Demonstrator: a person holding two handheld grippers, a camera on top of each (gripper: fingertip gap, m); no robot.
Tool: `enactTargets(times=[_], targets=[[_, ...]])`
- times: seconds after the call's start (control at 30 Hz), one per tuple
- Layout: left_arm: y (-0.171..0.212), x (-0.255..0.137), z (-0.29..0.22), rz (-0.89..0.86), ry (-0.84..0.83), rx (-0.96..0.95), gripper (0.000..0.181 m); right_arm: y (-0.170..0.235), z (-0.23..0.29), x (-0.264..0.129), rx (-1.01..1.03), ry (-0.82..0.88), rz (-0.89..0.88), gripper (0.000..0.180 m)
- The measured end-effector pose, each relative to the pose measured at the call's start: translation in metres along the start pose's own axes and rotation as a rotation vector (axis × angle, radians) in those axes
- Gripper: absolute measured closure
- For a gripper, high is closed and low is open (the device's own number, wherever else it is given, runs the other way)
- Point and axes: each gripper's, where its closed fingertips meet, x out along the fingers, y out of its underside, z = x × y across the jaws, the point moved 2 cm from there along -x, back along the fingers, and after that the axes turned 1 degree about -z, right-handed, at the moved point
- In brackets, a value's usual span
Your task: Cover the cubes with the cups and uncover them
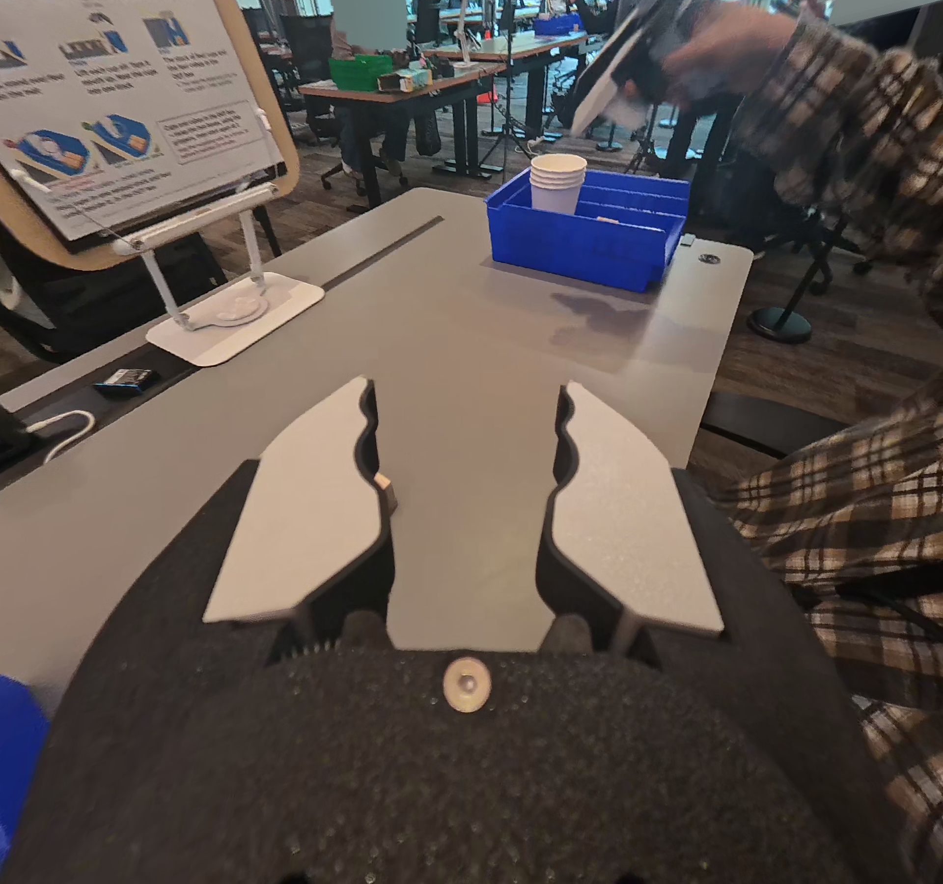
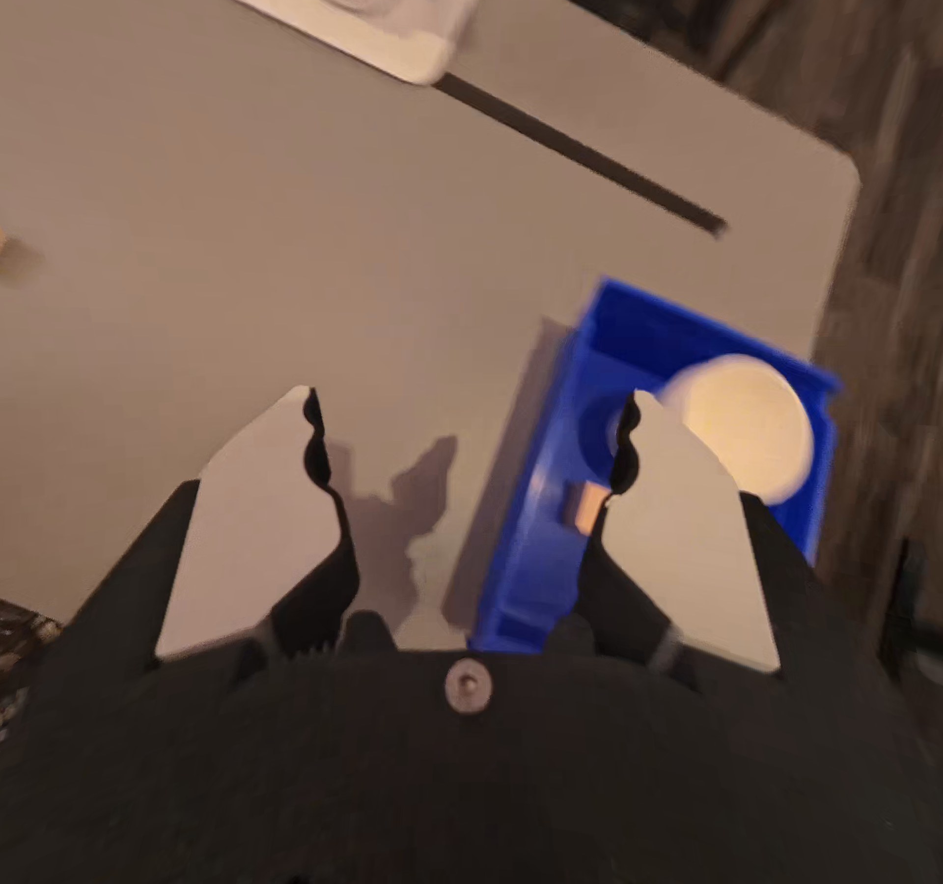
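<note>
A stack of white paper cups [image 1: 556, 185] stands upright in the left end of a blue bin [image 1: 587, 247] at the far right of the grey table. A small wooden cube [image 1: 386, 489] peeks out beside my left gripper's left finger, on the table. My left gripper [image 1: 467, 390] is open and empty, low over the table. My right gripper [image 2: 472, 400] is open and empty, high over the near edge of the bin [image 2: 530, 527], looking down. There the cups [image 2: 740, 430] show from above, with a wooden cube [image 2: 587, 507] in the bin. The view is blurred.
A document stand with a printed sheet [image 1: 127, 93] rests on a white base [image 1: 234, 318] at the left. A black slot [image 1: 382, 252] runs across the table. A small black and blue box [image 1: 127, 382] and a white cable [image 1: 66, 430] lie at the left. A plaid sleeve [image 1: 842, 93] holds the right gripper.
</note>
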Motion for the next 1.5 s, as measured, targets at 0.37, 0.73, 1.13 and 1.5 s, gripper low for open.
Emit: enactTargets(times=[0.37, 0.73, 1.13, 1.5], targets=[[-0.008, -0.035, 0.018, -0.068, -0.082, -0.008, 0.115, -0.053, 0.315, 0.151, -0.681, -0.584, -0.166, 0.091], [-0.008, -0.041, 0.021, -0.082, -0.079, -0.011, 0.115, -0.029, 0.396, 0.217, -0.819, -0.666, -0.007, 0.105], [-0.007, -0.031, 0.01, -0.057, -0.059, 0.019, 0.115, -0.042, 0.352, 0.175, -0.726, -0.586, -0.044, 0.135], [-0.005, -0.017, 0.004, -0.034, -0.039, 0.014, 0.115, -0.002, 0.034, 0.004, -0.223, -0.084, -0.131, 0.135]])
